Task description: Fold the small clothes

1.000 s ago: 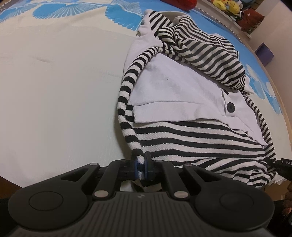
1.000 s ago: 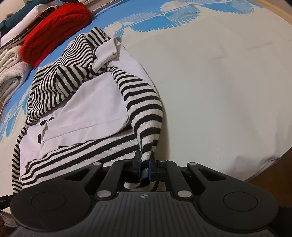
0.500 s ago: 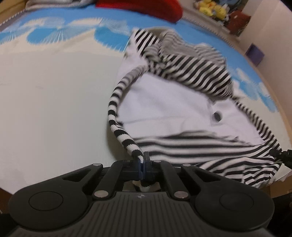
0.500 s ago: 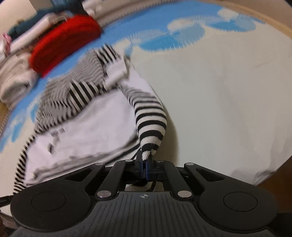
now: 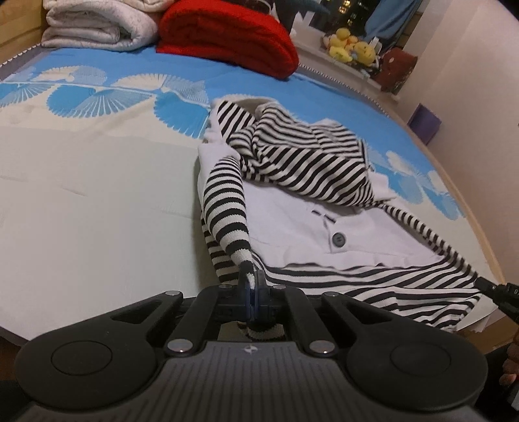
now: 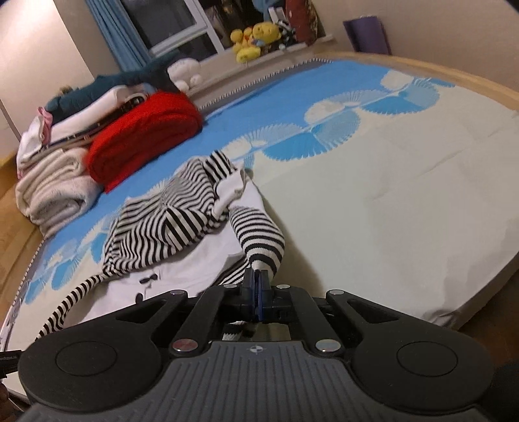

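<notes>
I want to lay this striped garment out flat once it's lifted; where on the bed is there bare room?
Free: the cream sheet left of the black-and-white striped garment, and the cream stretch on its other side. Crowded: the far edge, with the red folded blanket and the folded white towel.

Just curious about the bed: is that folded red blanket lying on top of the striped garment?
No: the red blanket sits apart at the far end of the bed, with bare blue bedsheet between it and the striped garment.
</notes>
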Motion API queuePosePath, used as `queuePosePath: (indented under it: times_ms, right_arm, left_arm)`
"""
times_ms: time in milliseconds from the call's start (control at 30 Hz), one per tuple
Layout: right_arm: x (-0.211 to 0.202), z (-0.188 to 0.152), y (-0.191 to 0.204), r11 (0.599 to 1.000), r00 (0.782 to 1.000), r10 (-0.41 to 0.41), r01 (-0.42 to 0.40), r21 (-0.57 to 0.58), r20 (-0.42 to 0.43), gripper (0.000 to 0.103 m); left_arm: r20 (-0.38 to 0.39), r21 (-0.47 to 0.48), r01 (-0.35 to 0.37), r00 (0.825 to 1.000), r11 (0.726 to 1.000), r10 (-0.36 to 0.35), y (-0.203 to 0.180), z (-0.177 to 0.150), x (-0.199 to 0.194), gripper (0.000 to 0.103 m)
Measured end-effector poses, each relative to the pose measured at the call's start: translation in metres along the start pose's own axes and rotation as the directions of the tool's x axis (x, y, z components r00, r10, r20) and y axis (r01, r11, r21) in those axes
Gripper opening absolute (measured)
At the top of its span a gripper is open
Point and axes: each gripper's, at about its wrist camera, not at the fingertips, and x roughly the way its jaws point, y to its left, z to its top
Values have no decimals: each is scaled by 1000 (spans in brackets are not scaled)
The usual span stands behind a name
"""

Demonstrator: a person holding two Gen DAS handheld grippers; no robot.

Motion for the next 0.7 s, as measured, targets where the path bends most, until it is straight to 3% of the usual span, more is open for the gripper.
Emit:
queuePosePath:
  times_ms: [367,700]
  right_arm:
    - [-44,-2,-8,999,995,44,-46,13,90,0]
    - [-118,15,8,987,961,163,-158,-39,225,0]
  left_arm:
    - [35,-14,65,997,998,-65,0,3,-33,1]
    - [116,-16,171,979,985,-168,-9,3,-111,1]
